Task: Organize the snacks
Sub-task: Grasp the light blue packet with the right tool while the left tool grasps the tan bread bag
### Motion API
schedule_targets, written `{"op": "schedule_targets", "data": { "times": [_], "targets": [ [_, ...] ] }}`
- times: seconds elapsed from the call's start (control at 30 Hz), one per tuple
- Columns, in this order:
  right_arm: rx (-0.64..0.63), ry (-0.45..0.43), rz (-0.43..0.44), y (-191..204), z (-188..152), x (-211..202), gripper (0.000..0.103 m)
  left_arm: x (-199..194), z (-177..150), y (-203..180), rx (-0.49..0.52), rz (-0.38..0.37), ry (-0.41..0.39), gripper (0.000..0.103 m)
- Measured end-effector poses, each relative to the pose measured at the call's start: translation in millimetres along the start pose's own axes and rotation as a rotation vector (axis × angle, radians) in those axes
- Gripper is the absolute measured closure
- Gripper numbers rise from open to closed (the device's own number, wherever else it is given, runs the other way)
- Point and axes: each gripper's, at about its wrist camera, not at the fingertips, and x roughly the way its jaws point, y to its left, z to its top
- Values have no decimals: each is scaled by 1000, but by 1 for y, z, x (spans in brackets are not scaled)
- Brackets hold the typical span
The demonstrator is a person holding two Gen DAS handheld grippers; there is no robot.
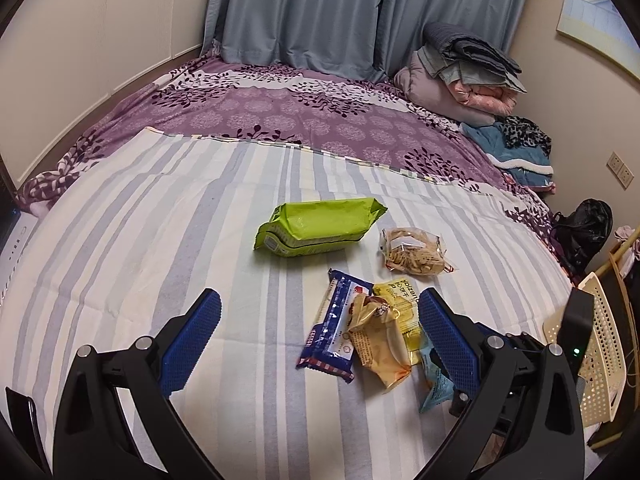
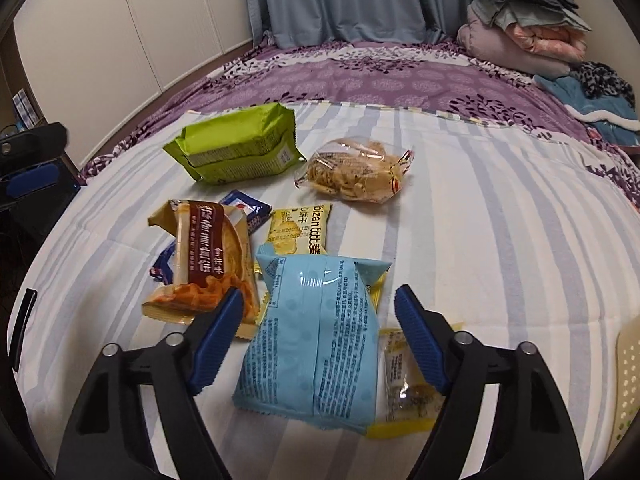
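Observation:
Snack packets lie on a striped sheet. A green pack [image 1: 316, 226] [image 2: 236, 144] and a clear bag of crackers [image 1: 414, 250] [image 2: 354, 172] lie farthest. Nearer are a dark blue wrapper [image 1: 334, 326] [image 2: 244, 210], a tan pastry packet [image 1: 380, 338] [image 2: 208, 264] and a yellow packet [image 1: 400, 300] [image 2: 300, 226]. A light blue bag [image 2: 316, 344] [image 1: 434, 384] lies between the open jaws of my right gripper [image 2: 320, 300], untouched. My left gripper [image 1: 320, 312] is open and empty, just short of the pile. The right gripper's black body [image 1: 576, 320] shows in the left wrist view.
A cream perforated basket [image 1: 604, 344] [image 2: 628, 372] sits at the bed's right edge. Folded blankets [image 1: 468, 72] and clothes [image 1: 516, 148] are piled at the far right corner. Curtains [image 1: 304, 12] hang behind the bed. A small clear-and-yellow packet [image 2: 404, 384] lies under the blue bag.

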Motion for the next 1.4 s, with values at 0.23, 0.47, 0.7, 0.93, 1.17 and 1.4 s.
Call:
{"op": "schedule_targets", "data": {
  "times": [0.23,0.47,0.7,0.93,1.17,1.4],
  "targets": [
    [-19,23,1,2,-2,9,43,8,-4,-3,-2,-5,24,3],
    [-3,-2,11,-6,-4,-9,48,26,-18,-22,32,-17,71,3],
    [-2,-46,-1,-14,-12,-36,48,50,-29,-43,60,-17,120,3],
    [22,-68,14,-25,-21,-56,48,77,-34,-57,77,-5,131,3],
    [39,-84,20,-32,-26,-65,48,95,-36,-65,89,11,139,36],
    [57,-91,17,-40,-29,-69,48,107,-44,-66,100,38,152,51]
  ]
}}
